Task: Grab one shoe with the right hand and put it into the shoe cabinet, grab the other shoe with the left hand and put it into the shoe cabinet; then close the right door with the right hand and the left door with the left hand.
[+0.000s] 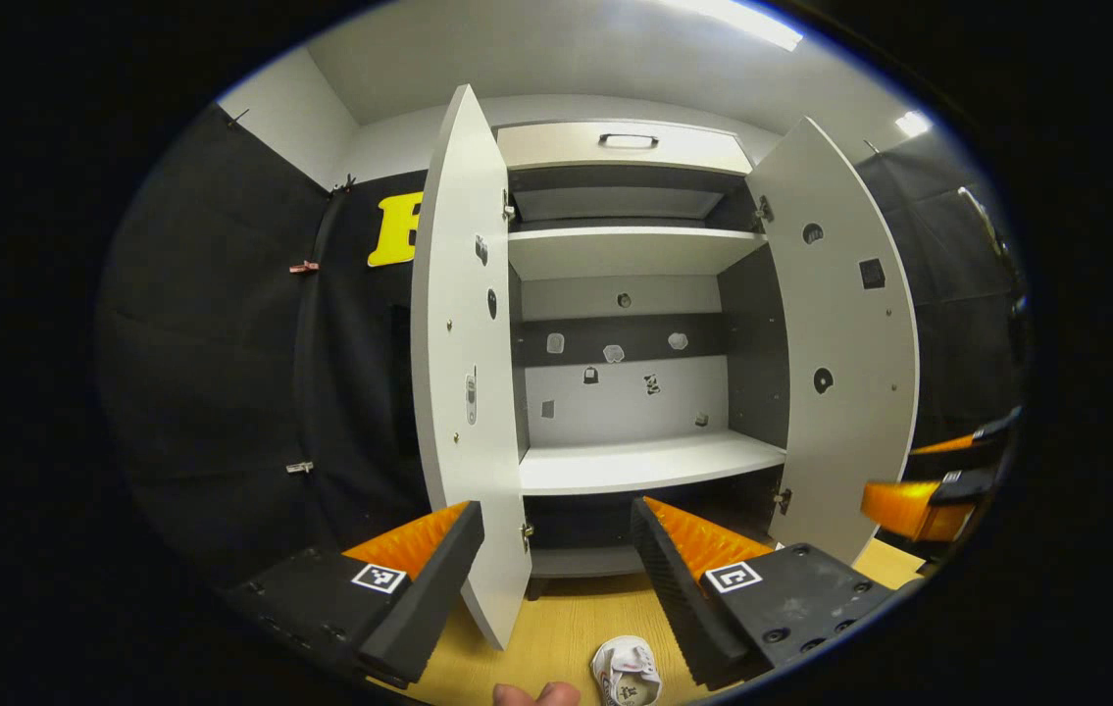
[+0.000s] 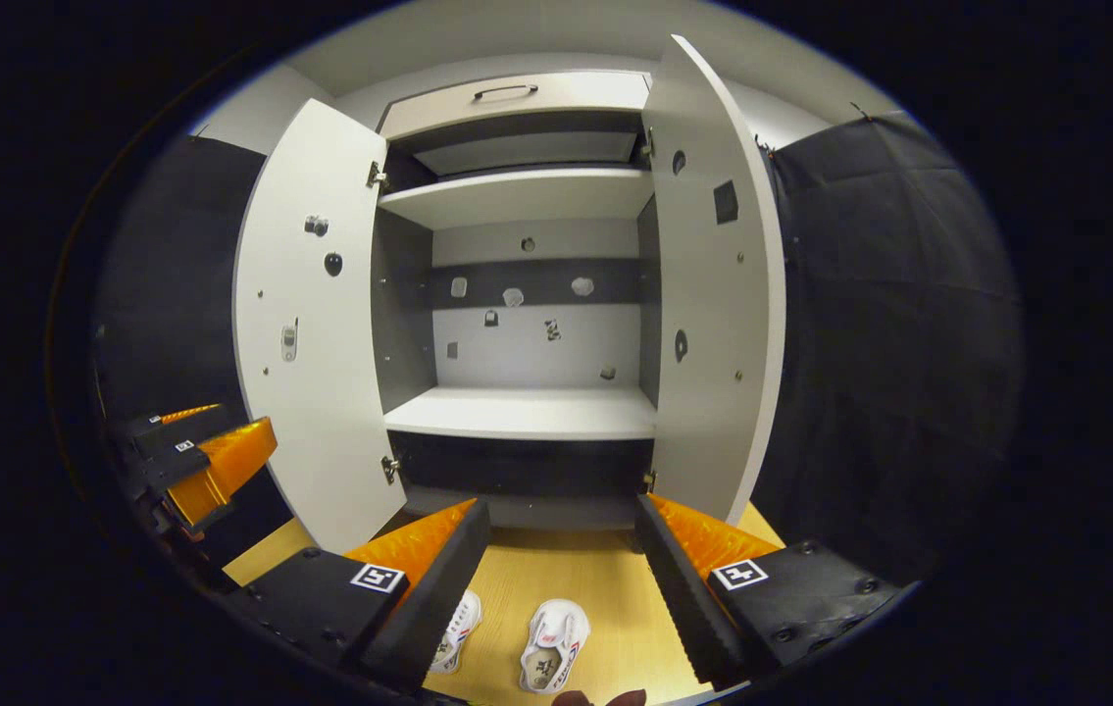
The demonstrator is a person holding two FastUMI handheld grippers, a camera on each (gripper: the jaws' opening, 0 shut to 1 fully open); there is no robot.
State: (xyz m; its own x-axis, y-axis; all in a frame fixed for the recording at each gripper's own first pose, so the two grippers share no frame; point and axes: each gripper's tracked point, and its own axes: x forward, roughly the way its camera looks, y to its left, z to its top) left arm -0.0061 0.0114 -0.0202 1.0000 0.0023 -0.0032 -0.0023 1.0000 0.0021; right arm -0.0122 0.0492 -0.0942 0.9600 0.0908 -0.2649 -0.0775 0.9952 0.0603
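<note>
a: left gripper (image 1: 556,549) and right gripper (image 2: 561,544)?
b: both spread apart, empty.
a: shoes?
b: two white shoes (image 2: 553,644) on the floor (image 2: 566,574) under the right gripper; open shoe cabinet (image 2: 527,412) ahead.

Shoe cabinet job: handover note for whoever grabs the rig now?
Left gripper: open, empty, held up facing the shoe cabinet.
Right gripper: open, empty, likewise.
Shoes: both on the wooden floor in front of the cabinet, below the right gripper: right shoe between its fingers' lines, left shoe partly behind its left finger.
Left door and right door both wide open; middle shelf bare.
Done: nothing yet.
Left: right shoe in, left shoe in, close right door, then left.
</note>
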